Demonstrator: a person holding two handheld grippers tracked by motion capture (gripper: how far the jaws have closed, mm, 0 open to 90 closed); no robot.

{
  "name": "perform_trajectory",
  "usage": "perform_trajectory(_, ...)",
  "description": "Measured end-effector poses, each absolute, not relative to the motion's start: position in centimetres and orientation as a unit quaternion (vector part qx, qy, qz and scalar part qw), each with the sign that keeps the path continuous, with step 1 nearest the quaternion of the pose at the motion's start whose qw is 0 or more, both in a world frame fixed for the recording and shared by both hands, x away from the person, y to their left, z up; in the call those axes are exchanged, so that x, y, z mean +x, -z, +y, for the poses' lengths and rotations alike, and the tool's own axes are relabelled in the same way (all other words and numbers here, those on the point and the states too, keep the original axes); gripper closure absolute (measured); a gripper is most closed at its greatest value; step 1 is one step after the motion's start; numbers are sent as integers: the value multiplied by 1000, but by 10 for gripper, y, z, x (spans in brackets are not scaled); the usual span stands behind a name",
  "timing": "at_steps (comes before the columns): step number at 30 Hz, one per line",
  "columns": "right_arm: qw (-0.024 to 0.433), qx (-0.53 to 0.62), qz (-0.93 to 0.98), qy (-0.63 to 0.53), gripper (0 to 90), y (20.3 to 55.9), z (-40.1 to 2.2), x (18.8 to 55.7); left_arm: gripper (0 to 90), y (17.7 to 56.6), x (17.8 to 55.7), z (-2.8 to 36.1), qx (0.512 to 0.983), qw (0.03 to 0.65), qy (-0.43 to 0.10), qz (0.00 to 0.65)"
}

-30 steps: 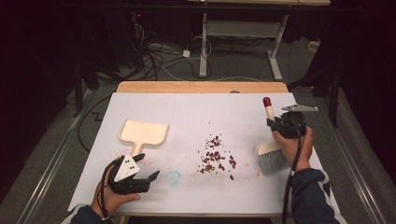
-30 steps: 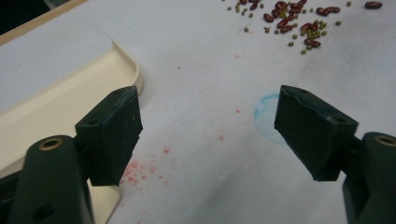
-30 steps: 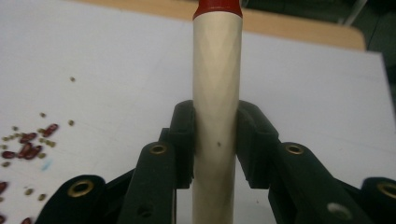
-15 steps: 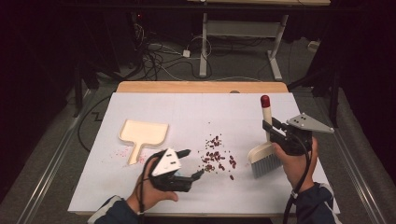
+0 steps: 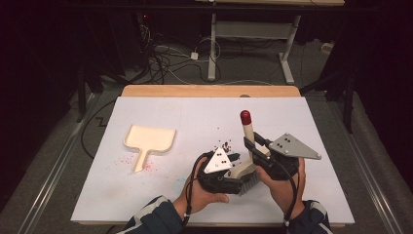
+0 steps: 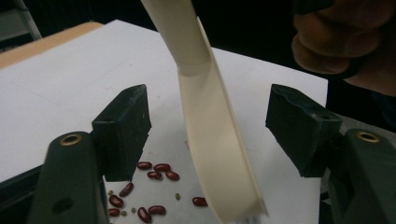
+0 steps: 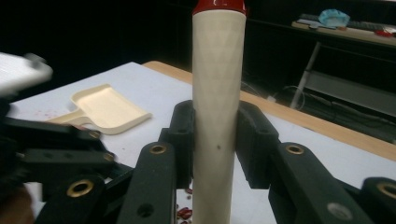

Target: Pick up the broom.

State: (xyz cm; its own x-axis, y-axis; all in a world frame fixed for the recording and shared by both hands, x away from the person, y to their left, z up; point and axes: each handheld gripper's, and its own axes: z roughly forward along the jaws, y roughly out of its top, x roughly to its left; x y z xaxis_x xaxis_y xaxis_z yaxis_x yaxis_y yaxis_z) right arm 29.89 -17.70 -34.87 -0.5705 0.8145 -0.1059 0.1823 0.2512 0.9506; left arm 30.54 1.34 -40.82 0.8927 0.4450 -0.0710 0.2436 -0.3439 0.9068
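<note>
We see the right gripper (image 5: 253, 148) clamped on the cream handle of a hand brush (image 5: 247, 131), its jaws pressed against both sides of the handle in the right gripper view (image 7: 217, 140). The brush stands nearly upright at about five o'clock on the desk (image 5: 160, 195), its red-capped end at the top and its bristle head down by the white sheet. The right hand (image 5: 282, 183) holds that gripper from below, with the grey plate on top pointing toward three o'clock.

The left gripper (image 5: 233, 161) sits just beside the brush head, at its nine o'clock side. In the left gripper view its jaws stand wide apart with the cream brush body (image 6: 212, 140) passing between them; neither jaw touches it, so this gripper is open (image 6: 208, 135). The left hand (image 5: 202, 190) grips it from underneath.

Red beans (image 5: 223, 145) lie scattered on the sheet just beyond the two grippers, and in the left gripper view more beans (image 6: 149, 186) lie under the left jaw beside the brush.

A cream dustpan (image 5: 148, 141) rests flat at about nine o'clock, well apart from the brush, its handle pointing toward the person. Faint reddish specks (image 5: 141, 163) mark the sheet around that handle.
</note>
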Motion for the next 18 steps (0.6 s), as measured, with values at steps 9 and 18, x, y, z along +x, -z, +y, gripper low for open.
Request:
perform_trajectory(9, 314, 327, 718, -528, 698, 344, -170, 285, 577, 412, 310, 27, 813, 538, -87, 205)
perform_trajectory(18, 286, 307, 723, -549, 690, 337, -175, 280, 657, 403, 312, 47, 825, 528, -92, 177)
